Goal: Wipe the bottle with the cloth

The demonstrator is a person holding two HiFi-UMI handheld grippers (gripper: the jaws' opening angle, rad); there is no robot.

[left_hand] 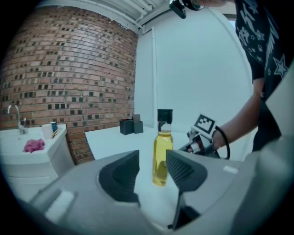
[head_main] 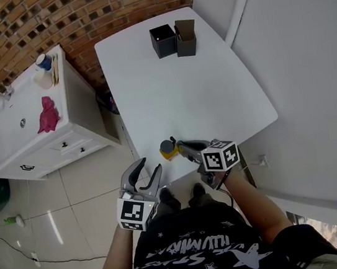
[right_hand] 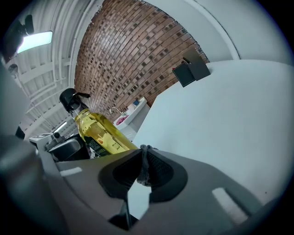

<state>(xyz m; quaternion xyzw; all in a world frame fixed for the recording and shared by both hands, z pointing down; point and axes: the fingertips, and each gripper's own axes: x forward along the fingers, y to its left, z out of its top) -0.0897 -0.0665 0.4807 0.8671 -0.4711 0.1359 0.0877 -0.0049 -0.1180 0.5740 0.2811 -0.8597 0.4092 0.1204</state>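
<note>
A bottle of yellow liquid with a black cap [head_main: 168, 148] stands upright at the near edge of the white table [head_main: 188, 96]. My right gripper [head_main: 185, 148] sits just right of it and is shut on a small grey cloth [right_hand: 145, 151]. In the right gripper view the bottle [right_hand: 98, 134] is close on the left, and I cannot tell whether the cloth touches it. My left gripper [head_main: 144, 172] hangs in front of the table edge, open. In the left gripper view the bottle [left_hand: 161, 151] stands beyond the left gripper [left_hand: 153, 170], with nothing between the pads.
Two black boxes [head_main: 173, 39] stand at the table's far end. Left of the table is a white cabinet with a sink [head_main: 23, 130], a pink rag [head_main: 47, 114] and a cup [head_main: 43, 61] on top. A brick wall runs behind it.
</note>
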